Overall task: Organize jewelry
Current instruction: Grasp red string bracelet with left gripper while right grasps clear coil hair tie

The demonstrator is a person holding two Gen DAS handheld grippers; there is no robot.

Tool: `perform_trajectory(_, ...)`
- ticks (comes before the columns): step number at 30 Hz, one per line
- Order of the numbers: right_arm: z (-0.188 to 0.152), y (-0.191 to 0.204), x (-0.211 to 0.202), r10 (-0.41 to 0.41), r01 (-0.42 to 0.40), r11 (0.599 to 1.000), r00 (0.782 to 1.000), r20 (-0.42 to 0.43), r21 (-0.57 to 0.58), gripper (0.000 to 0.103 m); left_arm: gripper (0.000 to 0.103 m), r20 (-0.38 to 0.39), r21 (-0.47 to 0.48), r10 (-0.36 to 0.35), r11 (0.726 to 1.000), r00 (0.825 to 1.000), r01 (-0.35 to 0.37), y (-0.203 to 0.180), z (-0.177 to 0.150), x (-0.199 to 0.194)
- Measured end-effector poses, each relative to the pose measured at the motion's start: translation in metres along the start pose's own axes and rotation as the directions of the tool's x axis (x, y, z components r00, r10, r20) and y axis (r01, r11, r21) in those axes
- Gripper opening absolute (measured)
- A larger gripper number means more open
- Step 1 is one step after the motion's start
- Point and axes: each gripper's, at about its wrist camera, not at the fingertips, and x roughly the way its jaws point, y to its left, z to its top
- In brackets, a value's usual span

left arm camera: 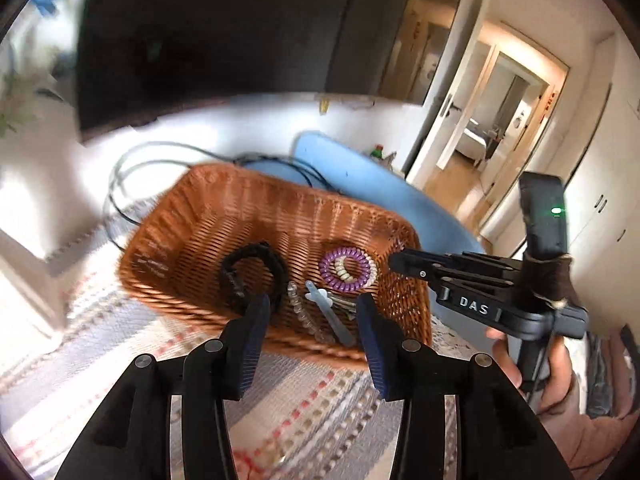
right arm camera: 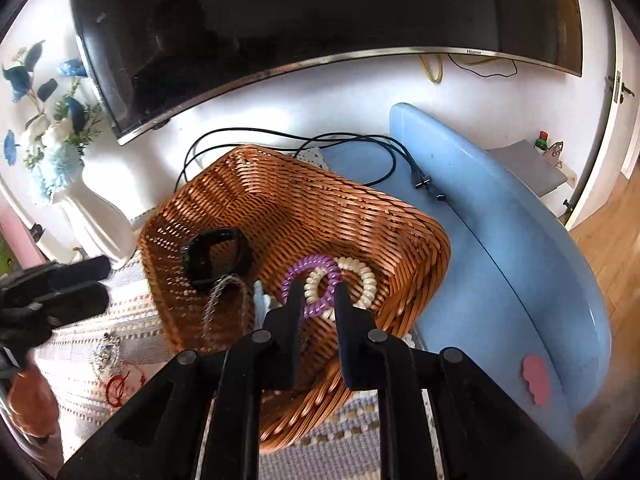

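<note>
Woven striped cloth [left arm camera: 304, 412] covers the table; a dark television screen [right arm camera: 280, 12] sits behind. Left view is motion-blurred, so the items nearest the basket's front wall are hard to make out. Brown wicker basket [right arm camera: 304, 208] holds a black band [right arm camera: 218, 256], a purple spiral hair tie [right arm camera: 310, 288], a cream spiral hair tie [right arm camera: 362, 282] and a pale flat clip [left arm camera: 330, 314]. Left gripper [left arm camera: 312, 312] stands open and empty above the near rim. Right gripper [right arm camera: 318, 300] is narrowly parted, straddling the purple coil; whether it pinches is unclear.
</note>
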Motion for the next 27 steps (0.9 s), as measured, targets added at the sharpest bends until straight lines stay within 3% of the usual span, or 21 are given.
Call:
perform_trajectory(5, -0.010, 0.020, -0.019, 0.026, -0.026, 0.999, 1.000, 0.003, -0.027, 0.017, 0.046, 0.055, -0.015, 0.040, 0.999, 0.998, -0.039, 0.005, -0.012, -0.054)
perform_trajectory(14, -0.038, 0.070, -0.048, 0.100, -0.100, 0.989, 0.995, -0.008, -0.110, 0.017, 0.046, 0.095, -0.064, 0.102, 0.993, 0.990, -0.096, 0.029, -0.056, -0.107)
perform_trajectory(22, -0.068, 0.112, -0.043, 0.185, -0.198, 0.968, 0.978, -0.095, -0.157, 0.017, 0.046, 0.035, -0.201, 0.171, 0.966, 0.985, -0.161, 0.086, -0.104, -0.115)
perform_trajectory(27, -0.099, 0.135, -0.028, 0.266, -0.299, 0.940, 0.944, -0.198, -0.163, 0.017, 0.046, -0.015, -0.275, 0.150, 0.950, 0.989, -0.149, 0.115, -0.128, -0.102)
